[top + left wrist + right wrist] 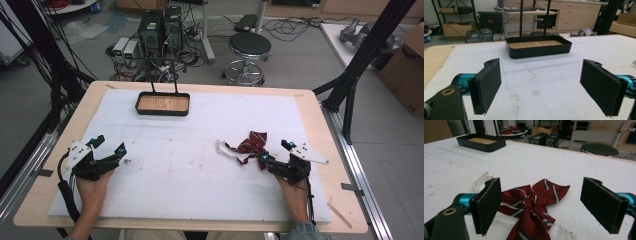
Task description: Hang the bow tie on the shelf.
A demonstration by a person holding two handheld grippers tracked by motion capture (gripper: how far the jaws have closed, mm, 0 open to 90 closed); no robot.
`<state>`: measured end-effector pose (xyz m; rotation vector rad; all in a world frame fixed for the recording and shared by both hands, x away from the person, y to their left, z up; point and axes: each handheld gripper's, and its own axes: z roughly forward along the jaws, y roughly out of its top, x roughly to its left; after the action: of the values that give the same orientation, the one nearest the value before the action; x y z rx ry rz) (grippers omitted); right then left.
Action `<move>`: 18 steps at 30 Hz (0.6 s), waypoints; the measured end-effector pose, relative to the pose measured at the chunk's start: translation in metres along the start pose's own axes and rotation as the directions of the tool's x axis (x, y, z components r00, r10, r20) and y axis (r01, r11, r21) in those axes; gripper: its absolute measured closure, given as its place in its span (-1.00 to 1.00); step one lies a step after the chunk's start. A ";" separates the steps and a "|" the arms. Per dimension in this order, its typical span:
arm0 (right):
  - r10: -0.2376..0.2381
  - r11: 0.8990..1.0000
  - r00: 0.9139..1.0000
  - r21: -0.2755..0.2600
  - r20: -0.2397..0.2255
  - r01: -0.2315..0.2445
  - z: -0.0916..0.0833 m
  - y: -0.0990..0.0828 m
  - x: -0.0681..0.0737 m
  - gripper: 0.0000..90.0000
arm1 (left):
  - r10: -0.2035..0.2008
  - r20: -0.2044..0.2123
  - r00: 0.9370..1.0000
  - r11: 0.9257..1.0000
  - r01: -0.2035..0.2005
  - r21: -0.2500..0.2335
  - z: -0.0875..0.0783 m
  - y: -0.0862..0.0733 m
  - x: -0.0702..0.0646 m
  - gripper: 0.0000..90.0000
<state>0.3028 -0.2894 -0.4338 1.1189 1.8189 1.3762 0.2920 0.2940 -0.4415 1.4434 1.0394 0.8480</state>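
Note:
A dark red bow tie with pale stripes lies flat on the white mat, right of centre, with a white strap trailing from its left side. My right gripper sits low at the tie's right end. In the right gripper view the bow tie lies between the wide-apart jaws of the right gripper, and neither pad presses on it. My left gripper rests near the mat's left edge. It stands open, and in the left gripper view only bare mat lies between the jaws of the left gripper.
A black tray with a wooden floor and two upright black rods stands at the back of the mat, left of centre. The white mat covers a wooden table. Beyond the far edge are a stool and computer boxes on the floor.

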 end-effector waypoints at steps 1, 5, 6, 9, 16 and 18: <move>0.013 1.000 1.000 0.020 -0.003 -0.013 0.004 0.002 -0.001 -0.62 | -0.001 0.000 1.000 1.000 0.001 0.001 0.000 0.000 0.000 -0.61; 0.048 0.995 0.998 0.088 -0.050 -0.043 0.019 0.009 -0.010 -0.53 | 0.001 0.004 1.000 1.000 -0.001 0.002 0.000 0.000 0.000 -0.61; 0.047 0.994 0.997 0.097 -0.053 -0.042 0.022 0.009 -0.012 -0.50 | 0.001 0.004 1.000 1.000 -0.001 0.002 0.000 0.000 0.000 -0.61; 0.056 0.990 0.996 0.136 -0.068 -0.047 0.028 0.008 -0.014 -0.47 | 0.001 0.005 1.000 1.000 -0.001 0.002 0.000 0.000 0.000 -0.61; 0.003 0.980 0.998 0.198 -0.063 0.009 0.040 0.004 -0.007 -0.36 | 0.001 0.006 1.000 1.000 -0.001 0.001 0.000 0.000 0.000 -0.60; -0.009 0.978 0.998 0.206 -0.063 0.022 0.042 0.003 -0.006 -0.30 | 0.001 0.005 1.000 1.000 -0.001 0.003 0.000 0.000 0.000 -0.59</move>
<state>0.3422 -0.2752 -0.4430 1.1741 2.0493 1.2465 0.2923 0.2936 -0.4416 1.4479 1.0363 0.8436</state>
